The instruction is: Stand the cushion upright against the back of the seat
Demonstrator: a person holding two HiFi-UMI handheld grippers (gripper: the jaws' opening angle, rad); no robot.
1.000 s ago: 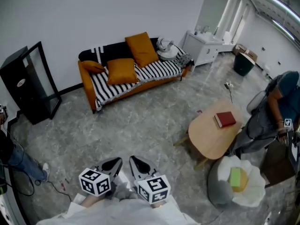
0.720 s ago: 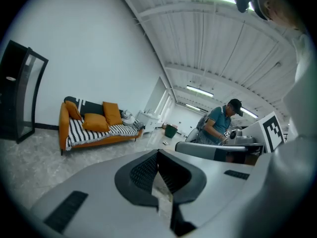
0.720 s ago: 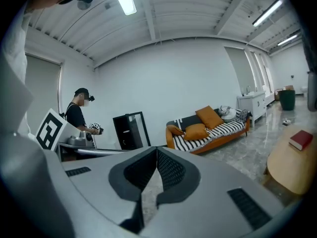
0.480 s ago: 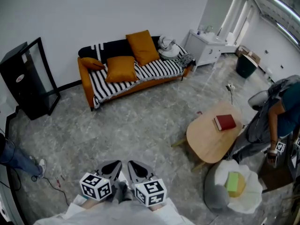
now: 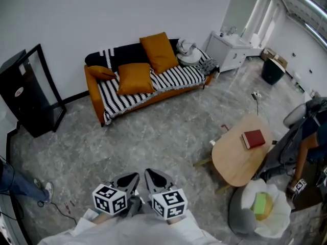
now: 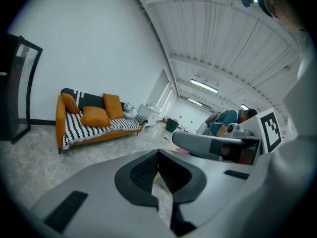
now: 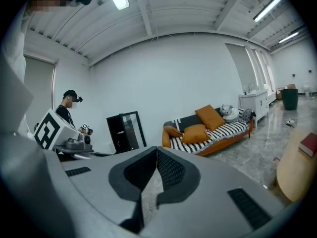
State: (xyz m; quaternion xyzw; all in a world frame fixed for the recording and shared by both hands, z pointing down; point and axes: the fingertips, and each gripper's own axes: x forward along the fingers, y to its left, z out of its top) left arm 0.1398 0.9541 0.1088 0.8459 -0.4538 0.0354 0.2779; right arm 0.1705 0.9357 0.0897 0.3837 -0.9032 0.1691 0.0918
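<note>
Far across the floor, an orange cushion (image 5: 135, 78) is laid flat on the striped seat of the sofa (image 5: 176, 77).
A second cushion (image 5: 159, 52) is propped against the backrest. The left hand-held gripper (image 5: 129, 180) and right hand-held gripper (image 5: 156, 177) are held side by side, well apart from the sofa, each with jaws pressed together on nothing.

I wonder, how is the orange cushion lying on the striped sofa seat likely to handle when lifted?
The orange cushion looks plump and soft, so it will probably squash in the jaws and feel light. Stood up, it may slump unless leaned on the sofa back, like the upright cushion.
</note>
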